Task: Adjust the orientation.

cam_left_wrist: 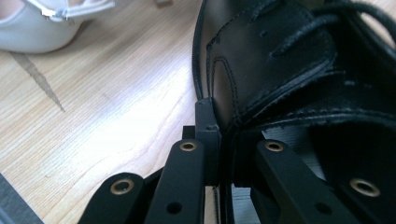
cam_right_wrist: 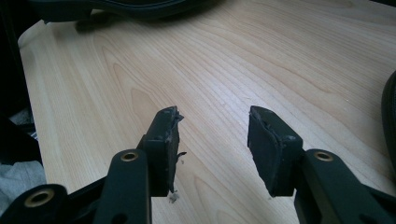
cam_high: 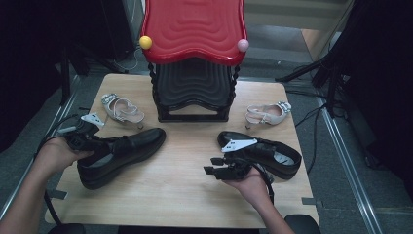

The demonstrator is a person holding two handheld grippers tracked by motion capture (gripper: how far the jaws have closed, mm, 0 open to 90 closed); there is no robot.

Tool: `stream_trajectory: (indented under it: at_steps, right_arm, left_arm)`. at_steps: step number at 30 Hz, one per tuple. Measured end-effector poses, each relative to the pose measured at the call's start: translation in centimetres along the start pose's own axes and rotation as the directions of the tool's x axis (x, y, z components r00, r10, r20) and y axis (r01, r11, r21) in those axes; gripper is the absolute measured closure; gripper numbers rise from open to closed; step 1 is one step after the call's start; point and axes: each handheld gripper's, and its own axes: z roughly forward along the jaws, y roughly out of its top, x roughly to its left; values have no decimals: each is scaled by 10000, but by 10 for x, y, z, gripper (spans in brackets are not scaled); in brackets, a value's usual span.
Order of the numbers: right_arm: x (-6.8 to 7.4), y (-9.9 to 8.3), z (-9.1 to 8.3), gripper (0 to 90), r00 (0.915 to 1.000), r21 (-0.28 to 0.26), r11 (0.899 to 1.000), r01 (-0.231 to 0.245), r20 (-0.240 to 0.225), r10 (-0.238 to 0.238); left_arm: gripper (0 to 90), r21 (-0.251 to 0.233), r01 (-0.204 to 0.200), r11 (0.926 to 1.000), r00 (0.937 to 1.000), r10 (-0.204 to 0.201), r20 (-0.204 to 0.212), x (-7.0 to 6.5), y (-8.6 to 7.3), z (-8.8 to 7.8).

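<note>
Black shoe (cam_high: 119, 153) at table's (cam_high: 185, 195) left side: collar wall pinched between left gripper (cam_left_wrist: 219, 140) jaws for firm lift hold. Right gripper (cam_right_wrist: 212, 140) agape, empty, idle beside second black shoe (cam_high: 272, 153).

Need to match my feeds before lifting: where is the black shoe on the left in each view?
High view: black shoe left of centre, toe toward the middle.
Left gripper view: upper right, its collar pinched between the jaws.
Right gripper view: probably the dark strip along the top edge.
Shared landmark: the light wood table.
</note>
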Motion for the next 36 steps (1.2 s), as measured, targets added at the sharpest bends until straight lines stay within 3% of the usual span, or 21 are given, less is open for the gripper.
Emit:
stream_trajectory:
  at_steps: [4,8,19,23,28,32,36]
  right_arm:
    - [0,0,0,547,10000,-44,10000,-31,-40,31]
    - [0,1,-2,547,10000,-78,10000,-26,-25,25]
    - [-1,1,-5,536,10000,-151,9999,-23,70,24]
    - [-2,1,-5,540,10000,-162,9999,-43,77,44]
    - [-1,2,-3,561,9999,-119,9999,3,138,-1]
    - [0,2,-1,570,9996,-100,9999,117,269,-114]
    - [2,2,1,572,9992,-16,9999,164,352,-164]
  left_arm:
    - [855,11,-122,9999,9999,122,-66,-12,11,-7]
    - [852,-327,-58,9994,9997,50,-234,-30,24,-5]
    - [853,-584,-31,9983,9996,47,269,-73,65,24]
    - [853,-567,71,9984,9999,-63,149,-87,75,38]
    - [851,-521,402,9978,9989,-389,243,-106,77,58]
    - [838,-599,408,9974,9991,-402,103,-113,76,60]
    - [795,-533,596,9968,9977,-577,357,-115,72,62]
